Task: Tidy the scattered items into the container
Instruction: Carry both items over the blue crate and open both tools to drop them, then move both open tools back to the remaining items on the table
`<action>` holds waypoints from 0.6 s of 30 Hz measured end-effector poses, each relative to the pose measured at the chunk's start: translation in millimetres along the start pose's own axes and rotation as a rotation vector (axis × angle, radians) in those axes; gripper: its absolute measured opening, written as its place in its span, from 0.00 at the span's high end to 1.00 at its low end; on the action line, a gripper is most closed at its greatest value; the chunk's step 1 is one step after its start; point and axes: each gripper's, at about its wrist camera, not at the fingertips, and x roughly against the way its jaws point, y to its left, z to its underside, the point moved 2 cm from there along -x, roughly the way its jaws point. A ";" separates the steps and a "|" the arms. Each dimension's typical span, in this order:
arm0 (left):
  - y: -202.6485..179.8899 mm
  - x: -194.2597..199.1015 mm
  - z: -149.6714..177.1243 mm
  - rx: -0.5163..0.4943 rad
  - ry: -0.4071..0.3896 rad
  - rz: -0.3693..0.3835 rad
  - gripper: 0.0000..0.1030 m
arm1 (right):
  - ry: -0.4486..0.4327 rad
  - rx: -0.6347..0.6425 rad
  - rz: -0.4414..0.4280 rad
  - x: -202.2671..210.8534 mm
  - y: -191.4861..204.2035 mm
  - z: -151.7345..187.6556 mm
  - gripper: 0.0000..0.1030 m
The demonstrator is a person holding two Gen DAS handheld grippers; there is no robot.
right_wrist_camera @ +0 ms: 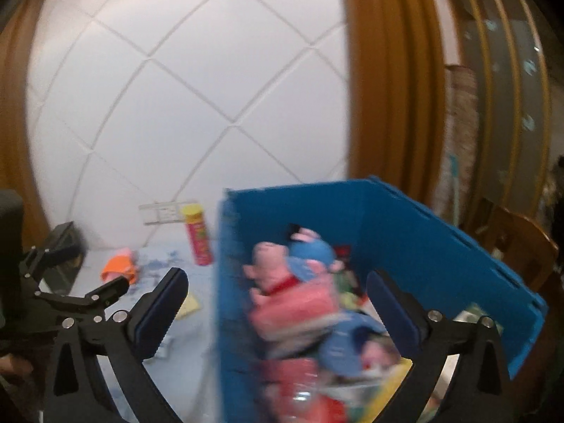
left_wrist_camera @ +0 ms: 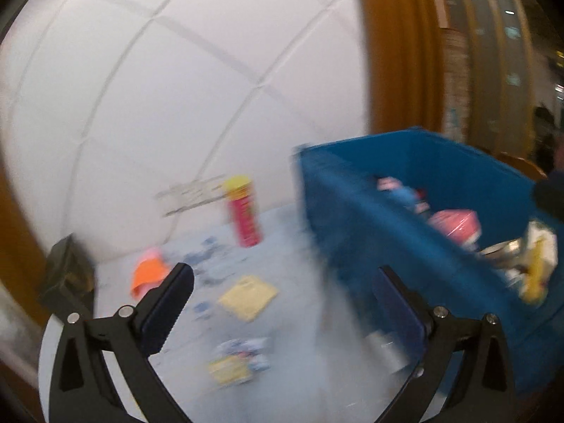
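A blue box [left_wrist_camera: 370, 218] stands on the right of a pale table; it also shows in the right wrist view [right_wrist_camera: 423, 232], holding plush toys [right_wrist_camera: 292, 282] and other items. On the table lie a red tube with a yellow cap [left_wrist_camera: 243, 211], an orange item [left_wrist_camera: 148, 275], a yellow pad [left_wrist_camera: 248, 296] and a small packet [left_wrist_camera: 239, 359]. My left gripper [left_wrist_camera: 285, 289] is open and empty above the table, beside the box. My right gripper [right_wrist_camera: 275, 296] is open and empty over the box. The left gripper [right_wrist_camera: 116, 282] also shows in the right wrist view. Both views are blurred.
A white panelled wall [left_wrist_camera: 176, 88] stands behind the table. A dark object [left_wrist_camera: 67, 271] sits at the table's left edge. A wooden frame [left_wrist_camera: 398, 53] and a wooden chair [right_wrist_camera: 514, 243] lie to the right.
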 end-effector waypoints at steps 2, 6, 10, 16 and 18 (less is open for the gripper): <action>48.2 -4.1 19.7 0.029 0.036 -0.057 0.00 | 0.003 0.021 -0.034 -9.1 38.4 1.5 0.00; 133.2 -9.6 55.9 0.068 0.097 -0.129 0.00 | 0.042 0.031 -0.092 -32.9 107.1 10.5 0.00; 204.4 -17.5 85.0 0.103 0.138 -0.170 0.00 | 0.097 0.033 -0.126 -63.8 177.7 24.1 0.00; 283.9 -52.8 118.8 0.164 0.223 -0.206 0.00 | 0.224 0.040 -0.166 -119.3 246.8 52.9 0.00; 299.1 -68.8 123.6 0.190 0.241 -0.214 0.00 | 0.268 0.054 -0.170 -143.3 264.2 62.5 0.00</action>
